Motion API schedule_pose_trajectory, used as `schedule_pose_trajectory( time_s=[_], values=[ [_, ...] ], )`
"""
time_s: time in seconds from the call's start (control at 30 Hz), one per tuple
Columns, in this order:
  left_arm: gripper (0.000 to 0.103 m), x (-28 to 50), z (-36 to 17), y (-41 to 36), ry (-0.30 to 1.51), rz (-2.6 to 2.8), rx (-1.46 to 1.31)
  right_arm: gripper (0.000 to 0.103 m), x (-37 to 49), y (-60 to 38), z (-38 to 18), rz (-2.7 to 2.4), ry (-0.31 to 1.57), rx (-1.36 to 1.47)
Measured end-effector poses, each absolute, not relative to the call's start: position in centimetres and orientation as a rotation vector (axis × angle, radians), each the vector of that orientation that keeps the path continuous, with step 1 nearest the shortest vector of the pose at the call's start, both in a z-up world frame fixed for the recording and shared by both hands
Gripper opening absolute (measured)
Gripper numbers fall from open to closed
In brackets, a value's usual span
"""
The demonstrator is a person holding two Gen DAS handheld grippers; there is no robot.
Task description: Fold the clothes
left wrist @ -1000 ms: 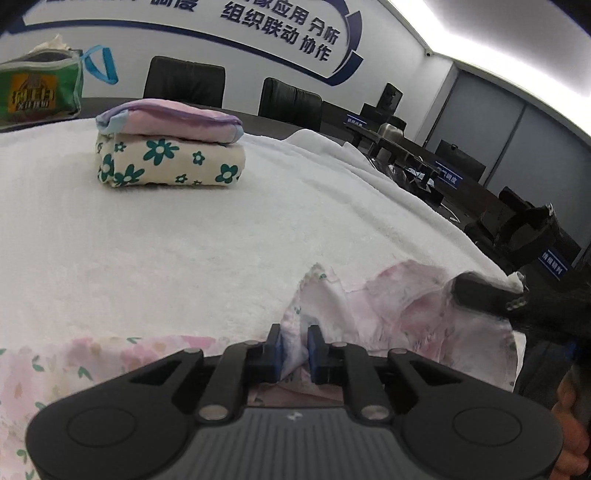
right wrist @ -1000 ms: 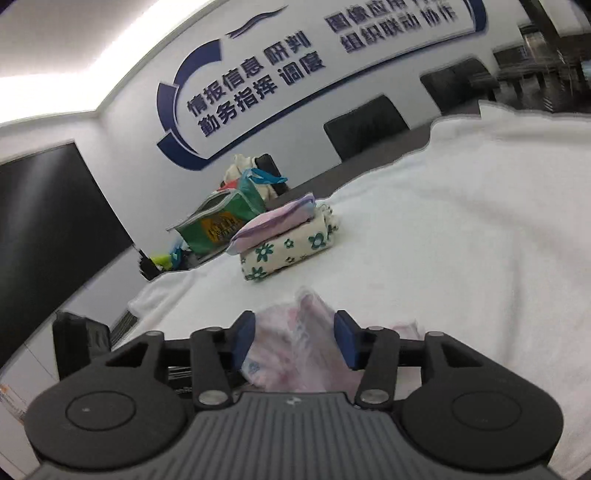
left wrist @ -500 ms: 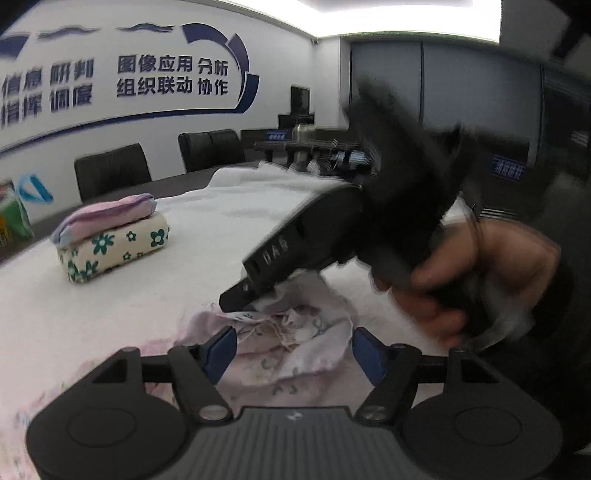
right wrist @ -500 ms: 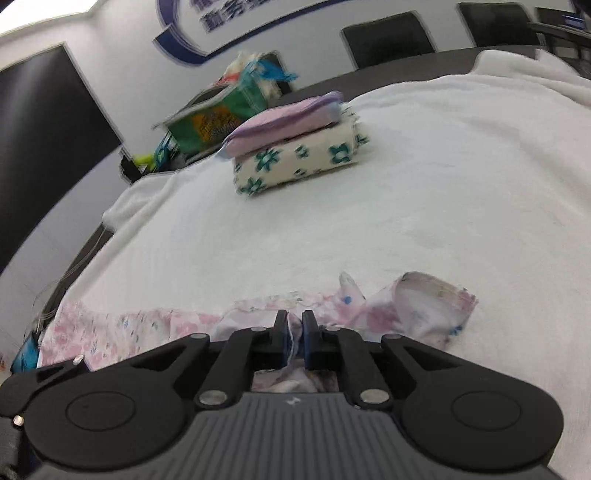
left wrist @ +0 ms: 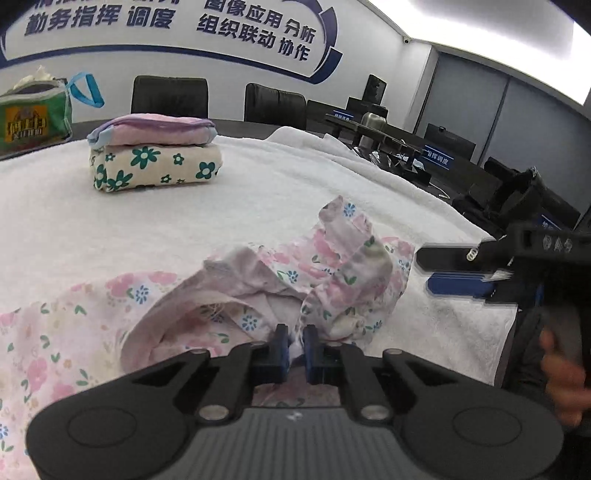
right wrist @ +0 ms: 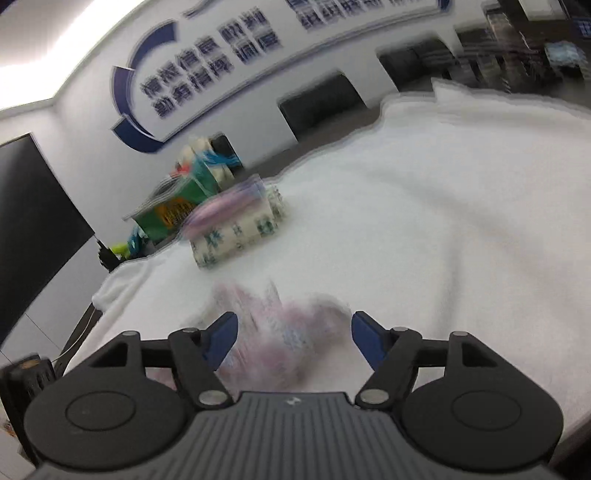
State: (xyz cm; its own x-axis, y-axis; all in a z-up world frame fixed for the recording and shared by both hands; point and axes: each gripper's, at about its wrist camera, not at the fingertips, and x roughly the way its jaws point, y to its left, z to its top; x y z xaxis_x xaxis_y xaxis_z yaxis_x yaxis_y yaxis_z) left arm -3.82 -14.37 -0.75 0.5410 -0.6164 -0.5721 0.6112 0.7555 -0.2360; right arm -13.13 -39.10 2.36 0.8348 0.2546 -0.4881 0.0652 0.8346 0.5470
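Against half a second ago: left gripper [left wrist: 294, 345], then spread wide, now closing, blue pads nipping a small fold of the crumpled pale-pink flower-print cotton garment [left wrist: 332, 266]. Right gripper [right wrist: 293, 332], then pressed shut on that cloth, now opening, fingers spread with the garment lying blurred between and below them, untouched by the pads. Seen from the left wrist, no longer looming across the middle but off at the right edge, beside the garment, with a person's hand [left wrist: 565, 373] on its grip.

Garment heaped near the front edge of a white terry towel [left wrist: 258, 192] covering the table. Farther back on the towel, well apart, a folded cream cloth with teal flowers [left wrist: 155, 168], and a folded pink-and-lilac cloth [left wrist: 155, 129] stacked on top. Beyond the towel's far edge, a green printed bag with a blue strap [left wrist: 33, 122], its label too small to read. Black office chairs [left wrist: 170, 98] along a white wall; desks and a metal flask [left wrist: 369, 127] to the right.

On the wall in blue lettering [left wrist: 255, 26]: "勤务指挥 调度", "图像应用 分析", "组织联动 协作". On a blue desk placard [left wrist: 437, 158]: "指挥调度".
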Motion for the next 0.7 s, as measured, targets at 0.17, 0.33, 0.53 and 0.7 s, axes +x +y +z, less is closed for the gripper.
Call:
schedule_pose_trajectory(
  time_s=[0.17,0.33,0.53,0.7],
  values=[
    [0.009,-4.6,-0.4,-14.5,0.663,-0.733,0.012,0.059,-10.4,-37.1,-0.3,0.186,0.611,0.664],
    [0.019,-8.3,2.4,-8.4,0.562,-0.683,-0.089,0.008,-8.6,-34.0,-0.5,0.183,0.638,0.475],
    [0.030,-11.9,3.2,1.8,0.486,-0.447,-0.156,0.008,-11.7,-24.2,5.5,0.153,0.445,-0.188],
    [0.029,-13.0,2.7,7.5,0.484,-0.284,-0.235,0.008,-13.8,-10.4,2.9,0.346,0.407,-0.701]
  ],
)
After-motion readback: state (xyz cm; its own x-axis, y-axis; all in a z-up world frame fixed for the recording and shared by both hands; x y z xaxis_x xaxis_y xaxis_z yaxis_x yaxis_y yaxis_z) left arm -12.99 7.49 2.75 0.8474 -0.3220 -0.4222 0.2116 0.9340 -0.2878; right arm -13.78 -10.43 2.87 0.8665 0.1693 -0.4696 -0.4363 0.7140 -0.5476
